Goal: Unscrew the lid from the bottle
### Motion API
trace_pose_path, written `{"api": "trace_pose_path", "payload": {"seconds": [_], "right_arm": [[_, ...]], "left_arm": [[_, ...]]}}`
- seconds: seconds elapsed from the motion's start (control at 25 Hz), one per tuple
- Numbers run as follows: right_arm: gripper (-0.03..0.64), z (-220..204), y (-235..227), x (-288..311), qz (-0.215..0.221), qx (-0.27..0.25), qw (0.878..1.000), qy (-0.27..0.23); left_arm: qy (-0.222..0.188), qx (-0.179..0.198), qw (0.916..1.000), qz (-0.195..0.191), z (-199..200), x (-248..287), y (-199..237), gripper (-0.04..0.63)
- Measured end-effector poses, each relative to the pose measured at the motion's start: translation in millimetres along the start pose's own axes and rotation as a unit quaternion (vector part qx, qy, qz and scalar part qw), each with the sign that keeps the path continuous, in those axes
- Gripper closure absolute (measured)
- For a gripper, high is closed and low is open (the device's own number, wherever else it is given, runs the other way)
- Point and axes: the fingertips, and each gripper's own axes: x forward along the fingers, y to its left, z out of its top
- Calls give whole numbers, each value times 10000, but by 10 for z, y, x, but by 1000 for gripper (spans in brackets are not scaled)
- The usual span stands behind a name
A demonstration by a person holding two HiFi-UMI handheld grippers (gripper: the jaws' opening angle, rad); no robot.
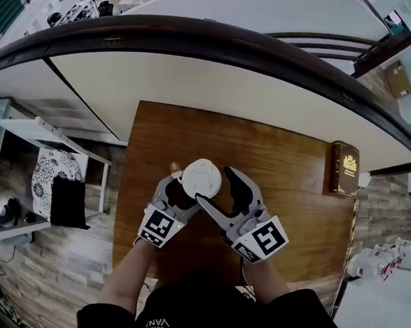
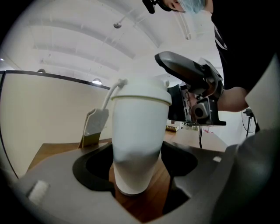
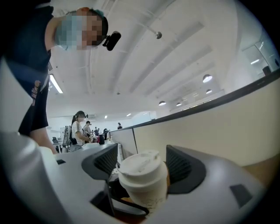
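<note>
A white bottle shaped like a cup (image 2: 140, 140) stands on the wooden table (image 1: 289, 154), its white lid (image 1: 202, 179) on top. A string with a paper tag (image 2: 92, 127) hangs from the lid's rim. My left gripper (image 1: 186, 192) is low around the bottle's body, and its jaws look shut on it (image 2: 140, 183). My right gripper (image 1: 214, 184) is up at lid height and open. Its jaws stand either side of the lid (image 3: 142, 168) with a gap on both sides. The right gripper (image 2: 192, 87) also shows behind the bottle in the left gripper view.
A brown book (image 1: 345, 167) lies near the table's right edge. A pale partition with a dark rail (image 1: 207, 89) runs behind the table. A shelf unit (image 1: 51, 170) stands on the floor to the left. People stand far off (image 3: 81, 127).
</note>
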Motion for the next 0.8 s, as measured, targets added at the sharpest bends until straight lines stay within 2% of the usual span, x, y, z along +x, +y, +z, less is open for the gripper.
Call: {"api": "trace_pose_path", "payload": {"seconds": [0.32, 0.6, 0.8], "right_arm": [[305, -144, 65, 158, -412, -574, 9968, 367], [299, -209, 50, 213, -469, -805, 9937, 620], [291, -269, 26, 260, -536, -626, 9943, 675]], "left_arm": [[67, -5, 10000, -1, -8, 6, -7, 250], [76, 29, 10000, -36, -21, 13, -5, 252], [55, -7, 10000, -14, -33, 6, 12, 253]]}}
